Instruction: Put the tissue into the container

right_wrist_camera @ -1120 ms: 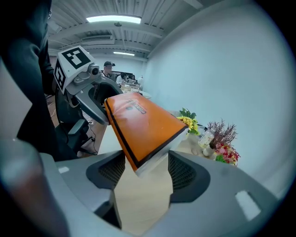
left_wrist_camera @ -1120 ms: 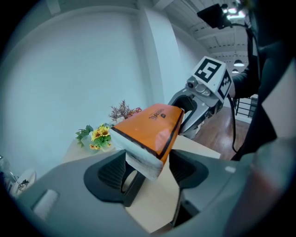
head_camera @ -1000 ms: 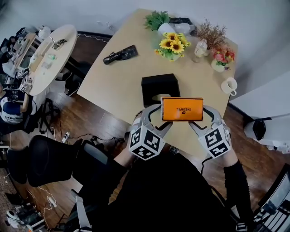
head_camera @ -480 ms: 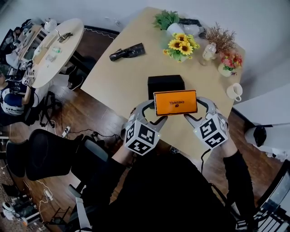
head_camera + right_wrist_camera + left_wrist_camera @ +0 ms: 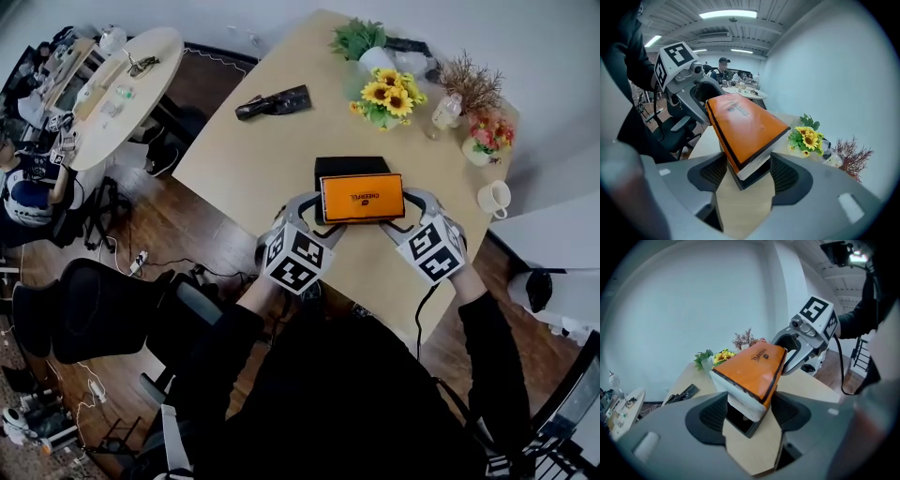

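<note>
An orange tissue pack (image 5: 362,197) with white sides hangs level just above the open black container (image 5: 349,166) on the tan table and hides most of it. My left gripper (image 5: 314,210) is shut on the pack's left end and my right gripper (image 5: 411,208) on its right end. In the left gripper view the tissue pack (image 5: 751,370) sits between the jaws, with the container (image 5: 743,422) below and the right gripper (image 5: 802,347) beyond. The right gripper view shows the tissue pack (image 5: 743,127) over the container (image 5: 757,174), with the left gripper (image 5: 689,91) at its far end.
Sunflowers (image 5: 386,98), a small bottle (image 5: 446,111), pink flowers (image 5: 486,141) and a green plant (image 5: 361,39) line the table's far edge. A white mug (image 5: 495,198) stands at the right. A black pouch (image 5: 274,102) lies at the far left. A round table (image 5: 112,89) and an office chair (image 5: 89,314) stand to the left.
Both grippers have carried the tissue pack away from the person, from in front of the container to right over it. Both grips are unchanged.
</note>
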Tool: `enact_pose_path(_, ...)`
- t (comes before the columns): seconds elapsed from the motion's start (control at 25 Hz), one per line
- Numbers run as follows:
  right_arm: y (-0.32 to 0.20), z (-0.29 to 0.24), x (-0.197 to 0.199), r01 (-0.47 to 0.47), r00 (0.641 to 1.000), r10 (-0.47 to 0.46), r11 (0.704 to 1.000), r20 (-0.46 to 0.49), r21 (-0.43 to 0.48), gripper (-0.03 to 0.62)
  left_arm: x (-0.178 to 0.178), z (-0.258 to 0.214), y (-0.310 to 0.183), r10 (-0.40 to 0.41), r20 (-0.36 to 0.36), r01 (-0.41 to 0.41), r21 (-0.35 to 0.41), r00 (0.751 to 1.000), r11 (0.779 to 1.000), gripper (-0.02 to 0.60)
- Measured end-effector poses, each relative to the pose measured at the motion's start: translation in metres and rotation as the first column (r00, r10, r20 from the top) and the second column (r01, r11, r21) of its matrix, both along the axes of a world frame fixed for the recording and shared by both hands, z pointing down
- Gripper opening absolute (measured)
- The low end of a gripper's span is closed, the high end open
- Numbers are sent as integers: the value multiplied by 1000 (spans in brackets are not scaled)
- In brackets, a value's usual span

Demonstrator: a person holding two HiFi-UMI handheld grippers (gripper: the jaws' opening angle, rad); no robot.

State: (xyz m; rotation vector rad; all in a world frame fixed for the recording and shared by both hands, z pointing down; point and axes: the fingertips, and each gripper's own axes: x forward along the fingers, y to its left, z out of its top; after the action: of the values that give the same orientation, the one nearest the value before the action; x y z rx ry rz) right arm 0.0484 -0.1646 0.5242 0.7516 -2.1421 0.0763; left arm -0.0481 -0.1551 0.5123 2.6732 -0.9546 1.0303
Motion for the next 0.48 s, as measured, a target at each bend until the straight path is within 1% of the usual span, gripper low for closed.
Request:
enact_pose_path(0.32,-17,39,-1,-24,999,25,999,21,-36,293,-1,37,-20,24,22,-23,-34,999,999,276)
enact_pose_path(0.48,-25,56,-1,-20,1000,20,999,6,-43,293,-1,58,-27,23,35,-21,-68,999,997,276)
